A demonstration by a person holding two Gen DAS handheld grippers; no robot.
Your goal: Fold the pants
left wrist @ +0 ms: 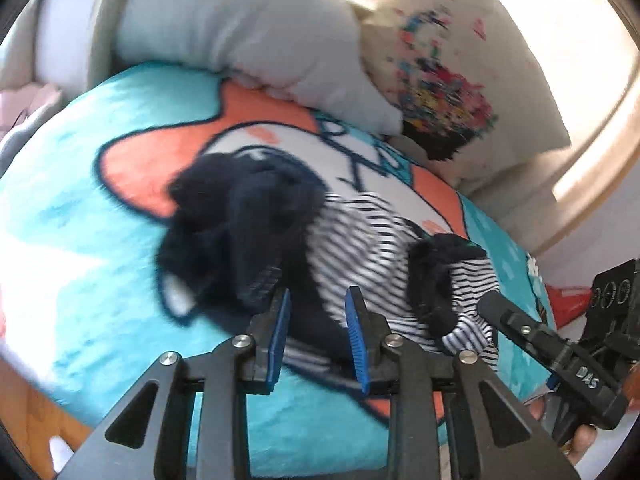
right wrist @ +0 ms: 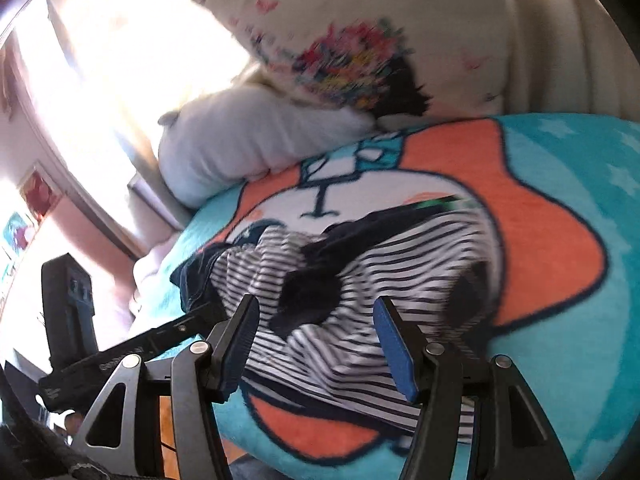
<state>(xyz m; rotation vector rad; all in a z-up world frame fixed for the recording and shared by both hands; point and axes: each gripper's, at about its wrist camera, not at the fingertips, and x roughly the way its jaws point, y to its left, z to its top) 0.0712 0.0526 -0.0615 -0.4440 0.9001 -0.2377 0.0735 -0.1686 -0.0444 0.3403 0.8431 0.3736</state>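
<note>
The pants lie crumpled on a bed: white cloth with thin navy stripes and bunched solid navy parts. They also show in the right wrist view. My left gripper is open, its blue pads just above the near edge of the heap, holding nothing. My right gripper is open over the striped cloth, empty. The right gripper also shows at the right of the left wrist view, its tip at the striped cloth. The left gripper shows at the left of the right wrist view.
The bed is covered by a turquoise blanket with an orange and white cartoon print. A pale blue-grey pillow and a cream pillow with a colourful print lie at the head. Bright window light is behind them. Wooden floor shows lower left.
</note>
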